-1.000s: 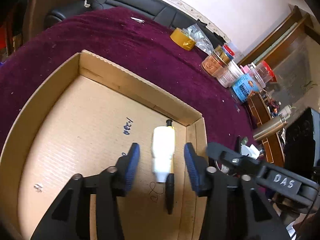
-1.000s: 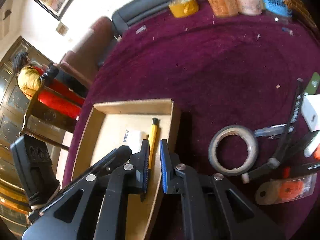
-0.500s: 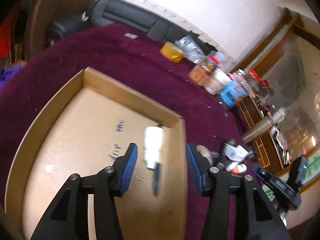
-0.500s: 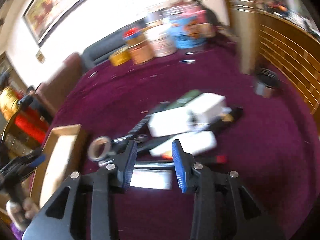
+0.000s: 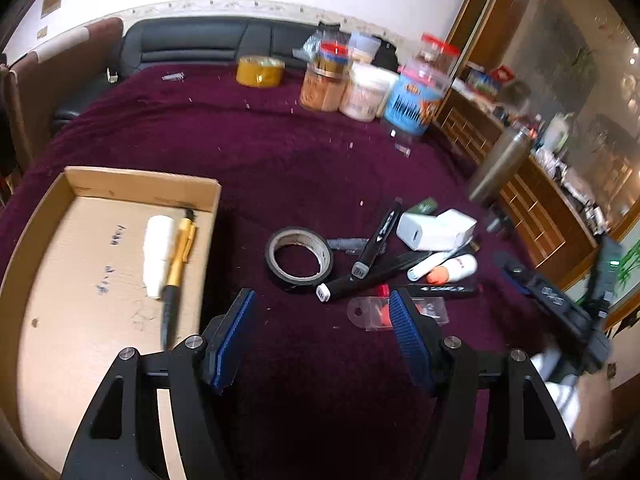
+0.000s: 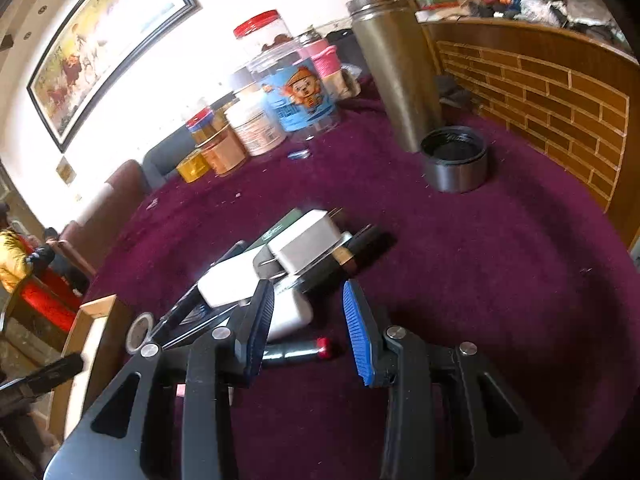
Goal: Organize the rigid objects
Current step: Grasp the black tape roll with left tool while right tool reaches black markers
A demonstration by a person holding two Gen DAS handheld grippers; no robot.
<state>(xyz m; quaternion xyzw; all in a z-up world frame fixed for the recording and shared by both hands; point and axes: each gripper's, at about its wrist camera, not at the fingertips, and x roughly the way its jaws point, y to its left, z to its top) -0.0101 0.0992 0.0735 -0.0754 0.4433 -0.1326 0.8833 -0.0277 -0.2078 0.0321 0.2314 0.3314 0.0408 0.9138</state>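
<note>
A yellow pen (image 5: 178, 256) and a white tube (image 5: 157, 254) lie side by side in the cardboard box (image 5: 140, 184). Right of it, a tape roll (image 5: 299, 258), markers (image 5: 378, 238) and white chargers (image 5: 436, 229) overlap in a pile, partly hiding one another. The left gripper (image 5: 322, 336) has just been opening, wide and empty; the right gripper (image 6: 308, 334) stands partly open, holding nothing. Edges are blurred.

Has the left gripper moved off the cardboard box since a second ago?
Yes. The left gripper, jaws just opening and empty, has swung right, off the cardboard box, over the cloth.
</note>
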